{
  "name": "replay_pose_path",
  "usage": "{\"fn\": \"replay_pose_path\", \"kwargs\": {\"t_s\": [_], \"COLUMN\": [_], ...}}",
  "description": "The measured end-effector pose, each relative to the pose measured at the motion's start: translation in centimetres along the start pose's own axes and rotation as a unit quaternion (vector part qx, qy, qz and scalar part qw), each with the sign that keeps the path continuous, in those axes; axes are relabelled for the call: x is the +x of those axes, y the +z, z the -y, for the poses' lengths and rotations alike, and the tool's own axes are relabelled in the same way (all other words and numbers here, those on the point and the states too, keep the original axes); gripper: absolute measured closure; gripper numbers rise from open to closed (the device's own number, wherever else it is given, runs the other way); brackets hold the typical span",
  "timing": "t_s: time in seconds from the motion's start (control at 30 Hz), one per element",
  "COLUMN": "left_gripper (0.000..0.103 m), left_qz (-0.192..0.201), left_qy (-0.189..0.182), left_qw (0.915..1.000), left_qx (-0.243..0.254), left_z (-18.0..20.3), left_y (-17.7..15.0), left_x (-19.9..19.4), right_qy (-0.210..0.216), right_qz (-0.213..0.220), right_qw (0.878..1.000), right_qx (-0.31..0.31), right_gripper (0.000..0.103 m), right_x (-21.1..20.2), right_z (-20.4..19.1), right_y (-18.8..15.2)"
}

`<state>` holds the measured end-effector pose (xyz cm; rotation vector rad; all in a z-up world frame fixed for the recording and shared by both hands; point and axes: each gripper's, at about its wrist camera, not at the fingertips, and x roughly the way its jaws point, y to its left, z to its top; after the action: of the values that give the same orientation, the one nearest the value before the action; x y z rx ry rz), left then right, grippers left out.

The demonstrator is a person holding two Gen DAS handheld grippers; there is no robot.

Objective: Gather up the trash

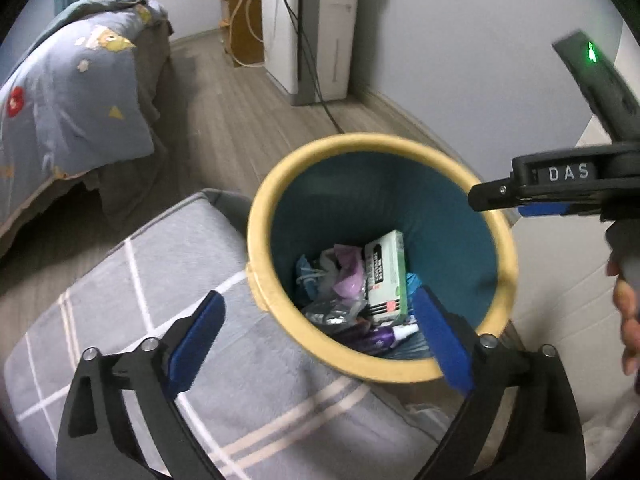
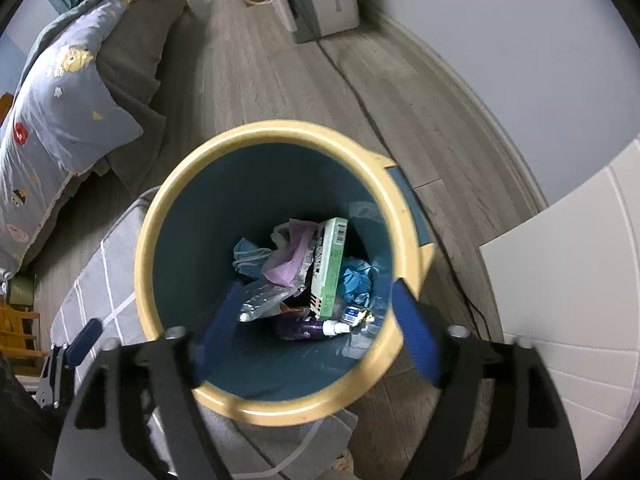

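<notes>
L gripper (image 1: 320,336) spread wide, nothing between the pads, hovering over the near rim of the yellow bin (image 1: 256,216). R gripper (image 2: 316,324) also spread, empty, right above the bin mouth (image 2: 144,240). Trash sits at the bottom: green-white box (image 2: 332,264) on edge, pink wrapper (image 2: 292,256), purple tube (image 2: 300,330), blue crumpled bits. Bin stands btwn grey checked cushion (image 1: 120,300) and floor. Further back: bed w/ blue quilt (image 1: 68,92), white appliance (image 1: 316,28) by the wall.
</notes>
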<state>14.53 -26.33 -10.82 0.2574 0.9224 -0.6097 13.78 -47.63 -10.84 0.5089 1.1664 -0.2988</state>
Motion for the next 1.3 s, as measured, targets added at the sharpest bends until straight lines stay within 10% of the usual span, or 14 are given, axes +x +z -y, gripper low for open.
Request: {"fn": "replay_pose_path", "kwargs": {"t_s": [0.2, 0.83, 1.3], "left_gripper": [0.005, 0.005, 0.005], "left_qz": [0.019, 0.121, 0.084], "left_qy": [0.007, 0.051, 0.046], "left_qw": [0.9997, 0.9909, 0.9946], "left_qx": [-0.016, -0.031, -0.039], "left_z": [-0.6, 1.6, 0.7], "left_y": [1.0, -1.5, -2.9], "left_x": [-4.9, -19.0, -16.2], "right_qy": [0.024, 0.014, -0.031], "right_qz": [0.03, 0.176, 0.102], "right_qw": [0.999, 0.974, 0.99], "right_qx": [0.001, -0.14, -0.09], "right_gripper": [0.006, 0.006, 0.006], "right_x": [-5.5, -17.3, -13.7], "right_z": [0.9, -1.4, -0.6], "right_y": [-0.5, -9.8, -10.2]}}
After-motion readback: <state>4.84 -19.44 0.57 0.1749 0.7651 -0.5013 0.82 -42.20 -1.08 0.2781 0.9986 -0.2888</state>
